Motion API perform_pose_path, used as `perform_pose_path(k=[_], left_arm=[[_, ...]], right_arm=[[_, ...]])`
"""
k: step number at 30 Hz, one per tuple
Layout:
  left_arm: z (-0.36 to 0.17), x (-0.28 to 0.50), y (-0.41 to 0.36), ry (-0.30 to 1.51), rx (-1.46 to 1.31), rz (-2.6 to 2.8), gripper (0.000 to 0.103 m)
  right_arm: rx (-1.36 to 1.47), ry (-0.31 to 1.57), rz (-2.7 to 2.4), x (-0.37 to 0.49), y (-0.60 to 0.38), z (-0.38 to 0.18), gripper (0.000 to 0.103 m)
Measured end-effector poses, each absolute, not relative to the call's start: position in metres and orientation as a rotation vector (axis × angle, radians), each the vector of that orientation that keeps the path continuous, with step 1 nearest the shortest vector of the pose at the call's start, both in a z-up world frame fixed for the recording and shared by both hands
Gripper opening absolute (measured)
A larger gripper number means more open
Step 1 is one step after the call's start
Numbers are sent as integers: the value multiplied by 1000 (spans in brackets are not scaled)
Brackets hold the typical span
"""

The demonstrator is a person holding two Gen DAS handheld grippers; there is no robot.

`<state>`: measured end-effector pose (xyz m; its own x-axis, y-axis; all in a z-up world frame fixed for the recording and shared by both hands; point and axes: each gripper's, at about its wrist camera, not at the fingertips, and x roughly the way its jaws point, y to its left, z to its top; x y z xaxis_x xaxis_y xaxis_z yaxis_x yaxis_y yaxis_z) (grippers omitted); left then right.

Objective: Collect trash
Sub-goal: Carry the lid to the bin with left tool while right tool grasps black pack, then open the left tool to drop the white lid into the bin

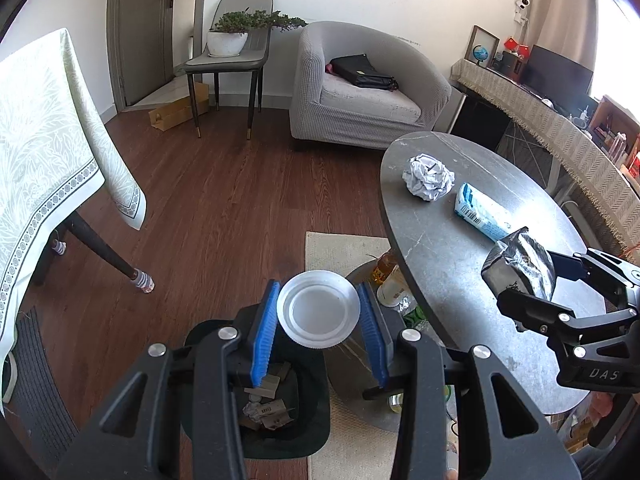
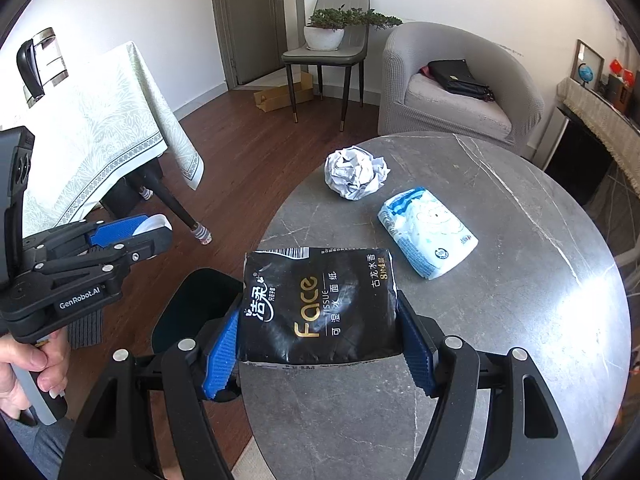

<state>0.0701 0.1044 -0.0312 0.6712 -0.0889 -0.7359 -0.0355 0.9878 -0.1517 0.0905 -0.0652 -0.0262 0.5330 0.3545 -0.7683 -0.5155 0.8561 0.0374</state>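
Blue-padded jaws of the left gripper (image 1: 319, 322) clamped a white plastic lid (image 1: 319, 308) directly above the dark trash bin (image 1: 256, 436) on the floor, while the right gripper (image 2: 318, 350) held a black tissue pack (image 2: 318, 304) over the grey round table (image 2: 520, 320). Crumpled paper (image 2: 354, 173) lay at the pack's 12 o'clock, with a white-and-blue packet (image 2: 428, 232) at its 2 o'clock.

On the round table (image 2: 520, 280): paper ball (image 2: 355, 173) at the far side, white pack (image 2: 428, 232) right of it and nearer, black pack (image 2: 320, 304) at the near edge. Bin (image 1: 256, 400) stands on the floor left of the table; lid (image 1: 319, 314) sits above it. Armchair (image 1: 360, 88) stands behind the table.
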Motion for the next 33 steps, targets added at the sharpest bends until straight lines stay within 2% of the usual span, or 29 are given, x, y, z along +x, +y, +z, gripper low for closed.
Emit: perform_pose_path(k=[17, 26, 33], left_arm=[[-96, 63, 141, 1060, -185, 40, 42], [-150, 54, 146, 1221, -187, 45, 42], [-161, 50, 153, 1252, -224, 58, 42]], right_arm=[[-236, 863, 641, 83, -8, -29, 71], [-245, 916, 664, 88, 26, -49, 71], [-241, 961, 660, 96, 42, -67, 71]])
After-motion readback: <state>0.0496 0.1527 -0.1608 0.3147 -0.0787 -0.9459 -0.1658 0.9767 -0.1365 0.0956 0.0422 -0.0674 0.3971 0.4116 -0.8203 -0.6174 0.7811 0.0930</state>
